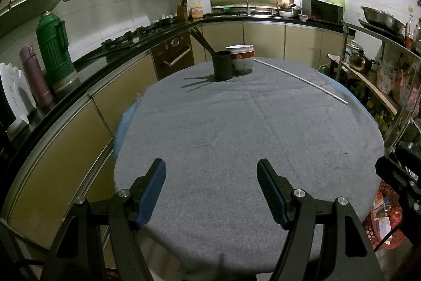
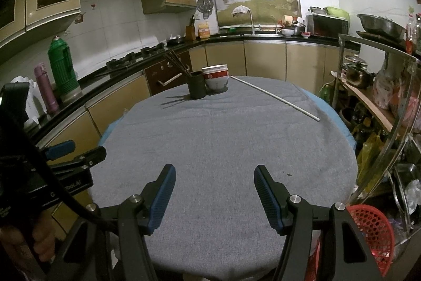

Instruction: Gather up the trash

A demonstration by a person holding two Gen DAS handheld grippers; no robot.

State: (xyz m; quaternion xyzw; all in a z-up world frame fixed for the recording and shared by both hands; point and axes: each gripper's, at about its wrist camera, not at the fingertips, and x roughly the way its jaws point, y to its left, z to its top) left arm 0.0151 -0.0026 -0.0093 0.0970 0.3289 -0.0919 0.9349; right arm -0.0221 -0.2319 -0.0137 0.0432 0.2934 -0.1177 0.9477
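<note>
A round table with a grey cloth fills both views. My left gripper is open and empty above the table's near edge. My right gripper is open and empty above the near edge too. The left gripper also shows at the left of the right wrist view. A red mesh trash basket stands on the floor at the table's right; in the left wrist view it holds packaging scraps. I see no loose trash on the cloth, only tiny specks.
At the table's far side stand a dark chopstick holder, stacked white and red bowls and a long thin white rod. Kitchen counter with flasks runs along the left. A metal shelf rack stands at the right.
</note>
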